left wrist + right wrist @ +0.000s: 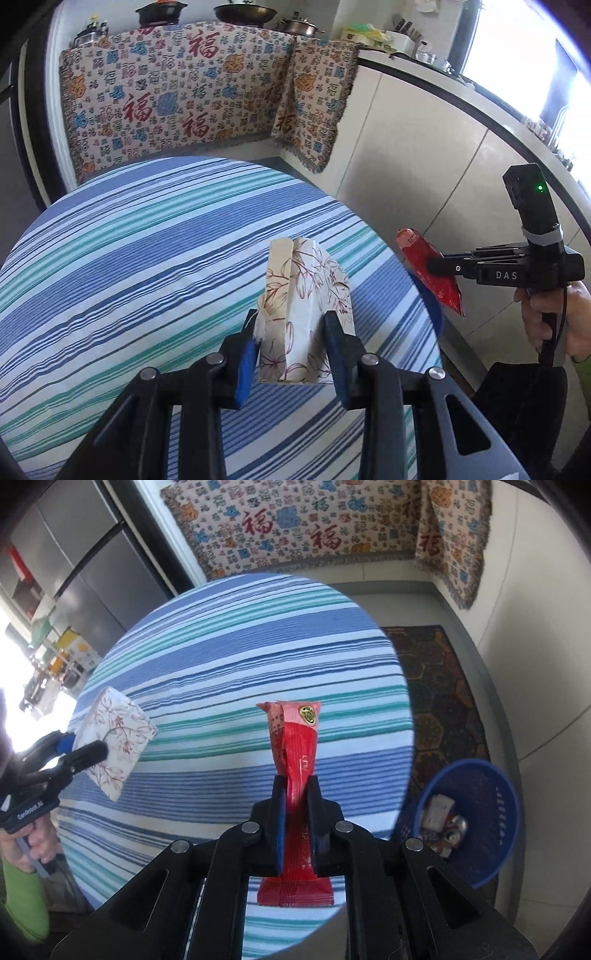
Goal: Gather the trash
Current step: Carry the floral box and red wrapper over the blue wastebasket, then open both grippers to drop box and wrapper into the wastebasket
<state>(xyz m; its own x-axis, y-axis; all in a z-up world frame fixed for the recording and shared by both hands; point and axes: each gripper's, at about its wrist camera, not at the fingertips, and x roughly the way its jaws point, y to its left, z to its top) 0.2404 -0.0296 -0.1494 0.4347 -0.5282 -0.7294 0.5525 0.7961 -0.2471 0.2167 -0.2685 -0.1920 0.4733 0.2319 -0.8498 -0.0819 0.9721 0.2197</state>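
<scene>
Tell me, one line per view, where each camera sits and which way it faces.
Left wrist: on the left gripper, looking down over the striped table toward the patterned cloth; its fingers clamp a floral tissue pack; a hand shows at right.
Right wrist: on the right gripper, looking down at the table and blue bin; its fingers pinch a red wrapper; a hand and green sleeve show at left.
Shared: table, cloth, pack, wrapper, each other's gripper.

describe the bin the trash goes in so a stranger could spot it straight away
Start at the round table with the striped cloth. On the floor just past its right edge, beside a dark patterned rug, stands a blue plastic basket. It alone is open-topped, with slotted walls and crushed cans inside.
</scene>
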